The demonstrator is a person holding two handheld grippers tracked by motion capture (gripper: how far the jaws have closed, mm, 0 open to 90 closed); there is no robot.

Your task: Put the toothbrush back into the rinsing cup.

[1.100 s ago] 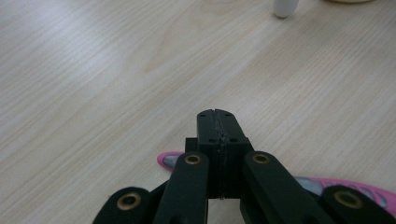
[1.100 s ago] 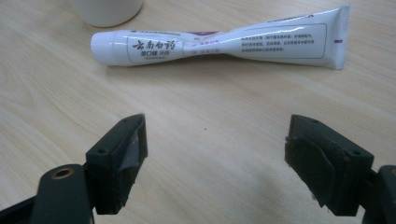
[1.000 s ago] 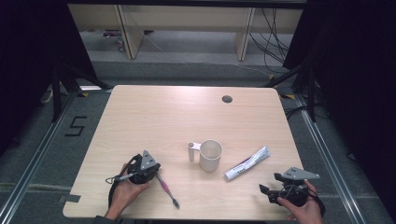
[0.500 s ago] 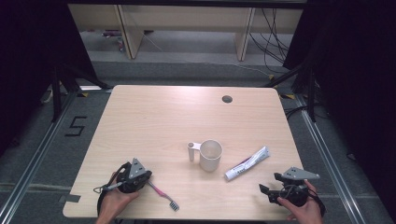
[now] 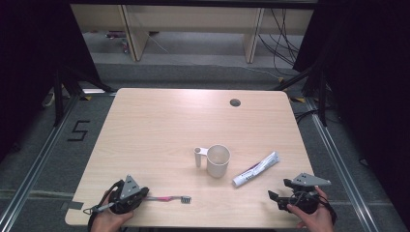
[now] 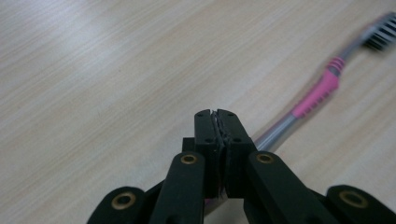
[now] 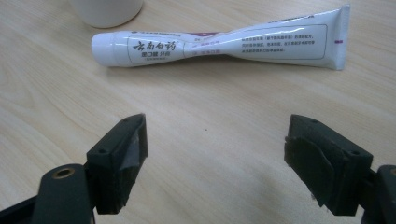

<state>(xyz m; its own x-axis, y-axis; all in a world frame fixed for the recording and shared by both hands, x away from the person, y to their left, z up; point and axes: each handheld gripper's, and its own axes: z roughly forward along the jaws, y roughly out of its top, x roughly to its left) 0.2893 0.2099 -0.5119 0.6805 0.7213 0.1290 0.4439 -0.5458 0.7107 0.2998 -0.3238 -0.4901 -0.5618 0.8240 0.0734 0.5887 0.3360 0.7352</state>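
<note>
Toothbrush [image 5: 167, 198] clamped by its handle end in left gripper [image 5: 140, 195], jaws closed tight; long axis pointing toward cup [image 5: 218, 160], bristles short of it, nearer table edge. Right gripper [image 5: 275, 196] wide open, empty, facing toothpaste tube [image 5: 255, 169] beside cup.

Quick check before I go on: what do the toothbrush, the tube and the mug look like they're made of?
Toothbrush: likely plastic, a translucent grey handle with ribbed pink grip, maybe rubbery. Toothpaste tube: soft glossy white plastic by its look, twisted mid-body, flat crimped end. Mug: smooth matte cream, plastic or ceramic; I cannot tell which.
</note>
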